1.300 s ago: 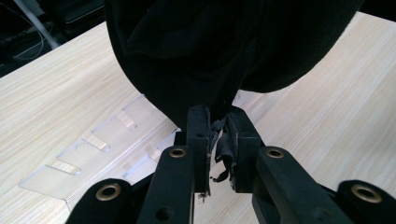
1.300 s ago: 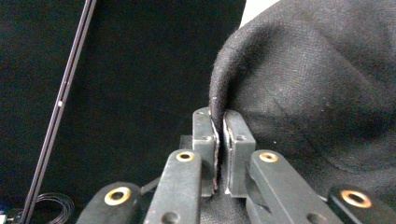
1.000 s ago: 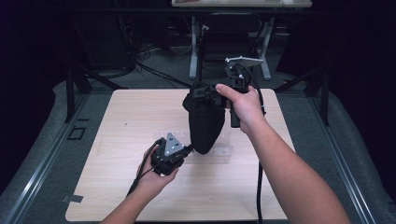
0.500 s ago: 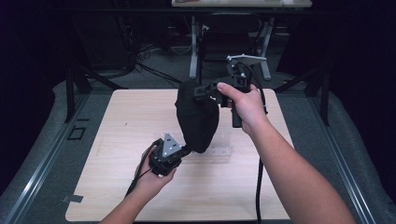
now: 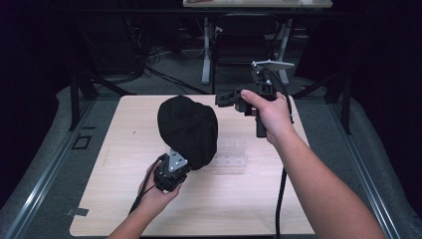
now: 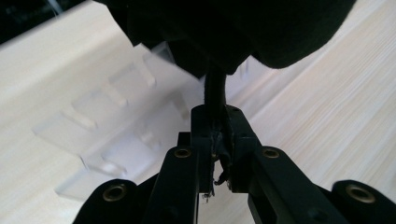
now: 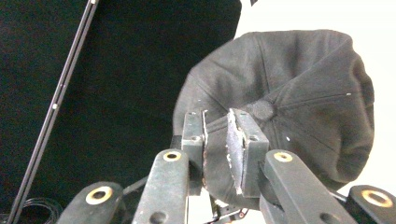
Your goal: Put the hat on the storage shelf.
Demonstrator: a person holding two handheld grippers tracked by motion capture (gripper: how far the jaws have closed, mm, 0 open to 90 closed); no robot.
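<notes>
Holding a black fabric baseball cap (image 5: 188, 130) aloft, the left gripper (image 5: 175, 158) sits low over the pale wooden tabletop (image 5: 124, 199), its jaws pressed together on a narrow fold of the cap's edge; in the left gripper view that fold (image 6: 215, 100) runs up from between the jaw tips into the dark crown (image 6: 243, 32) hanging directly above them. Just beyond and to one side of these jaws lies a clear plastic ribbed holder (image 6: 112, 126), flat on the tabletop and apart from the cap; in the high view the same holder (image 5: 234, 153) lies just to the right of the left gripper, partly under the cap's shadow. The right gripper (image 5: 226, 98) is raised above the far right part of the table, well apart from the left one, with its jaws pointing toward the cap. In the right gripper view its jaws stand a small gap apart with nothing between them, and the cap's rounded top, with its seams and centre button (image 7: 261, 110), lies straight ahead past the tips (image 7: 217, 133). The right hand (image 5: 271, 117) wraps the handle, cable trailing down along the forearm.
</notes>
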